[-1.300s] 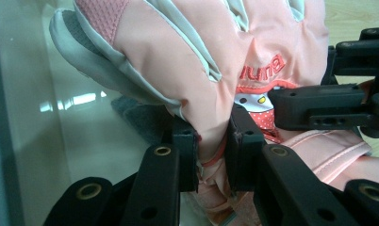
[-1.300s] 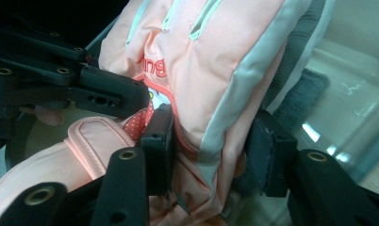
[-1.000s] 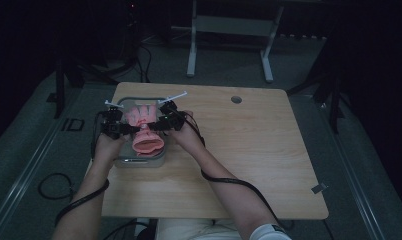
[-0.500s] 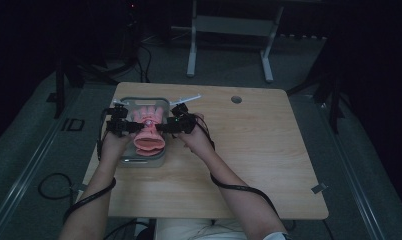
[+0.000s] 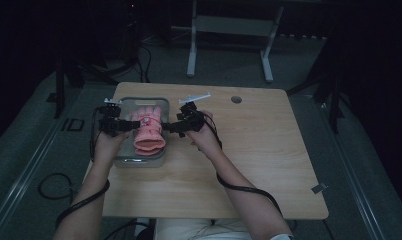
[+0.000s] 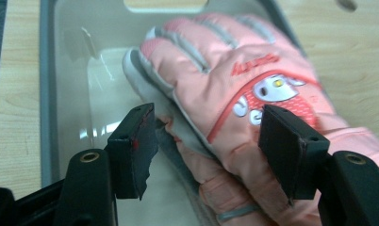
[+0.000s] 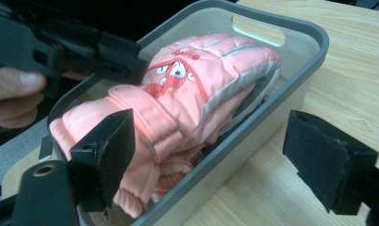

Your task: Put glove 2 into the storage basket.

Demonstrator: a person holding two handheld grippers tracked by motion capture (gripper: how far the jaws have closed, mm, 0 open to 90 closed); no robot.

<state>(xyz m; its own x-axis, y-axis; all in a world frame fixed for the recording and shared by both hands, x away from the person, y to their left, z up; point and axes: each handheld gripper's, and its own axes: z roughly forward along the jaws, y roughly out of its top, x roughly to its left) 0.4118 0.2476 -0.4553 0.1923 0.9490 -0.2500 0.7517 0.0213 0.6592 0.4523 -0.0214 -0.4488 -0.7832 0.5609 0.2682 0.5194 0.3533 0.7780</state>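
A pink padded glove with grey finger strips and a cartoon face on its back lies in a grey plastic bin at the left part of the wooden table, fingers towards the bin's far wall, cuff at the near end. A second pink glove lies under it, mostly hidden, and the left gripper view cuts its cuff off. The bin's far wall has a handle slot, and its walls stand close around the gloves, while bare tabletop lies to its right. The left gripper reaches in over the bin's left wall; its jaws have just been opening and stand spread on either side of the top glove's edge, the pads off the fabric. The right gripper sits at the bin's right side; its jaws have just been opening too and stand wide astride the rim, gripping nothing. Both forearms come up from the near edge, with cables trailing.
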